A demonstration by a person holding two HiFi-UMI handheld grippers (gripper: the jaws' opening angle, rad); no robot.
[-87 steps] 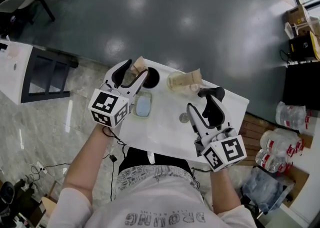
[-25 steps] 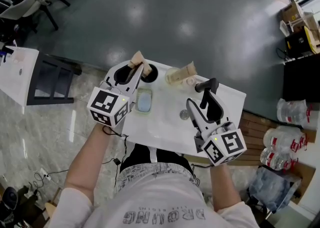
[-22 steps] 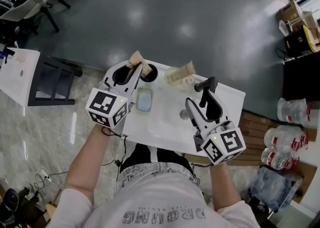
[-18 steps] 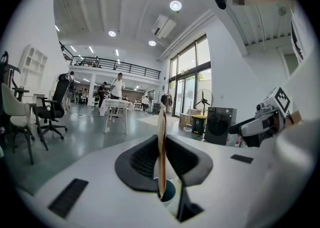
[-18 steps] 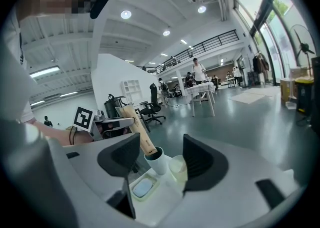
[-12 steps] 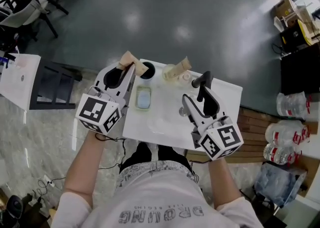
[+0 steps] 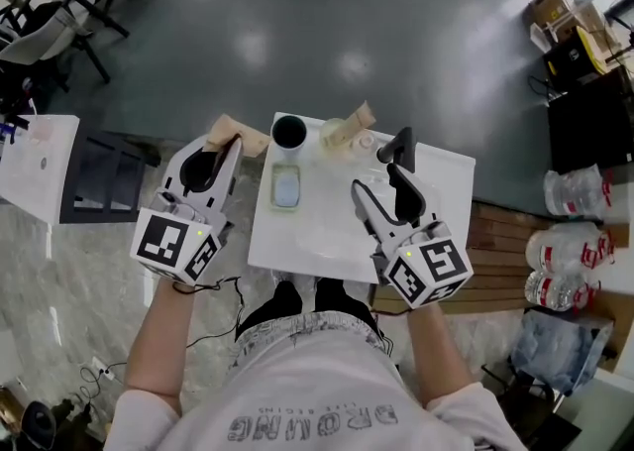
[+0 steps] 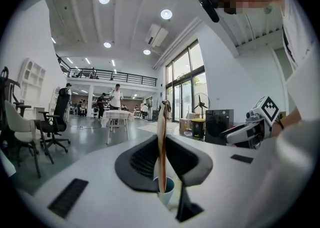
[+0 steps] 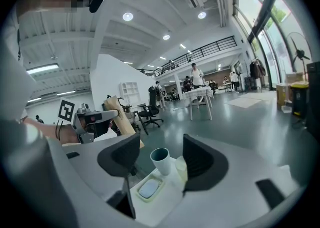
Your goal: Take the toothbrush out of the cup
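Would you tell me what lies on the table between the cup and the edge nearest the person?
A soap dish with a pale blue centre lies there, close to the cup; the head view and right gripper view both show it.

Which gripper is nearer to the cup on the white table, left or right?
Left. The left gripper, gripping the toothbrush, is just left of the cup; the right gripper is farther, over the table's right part.
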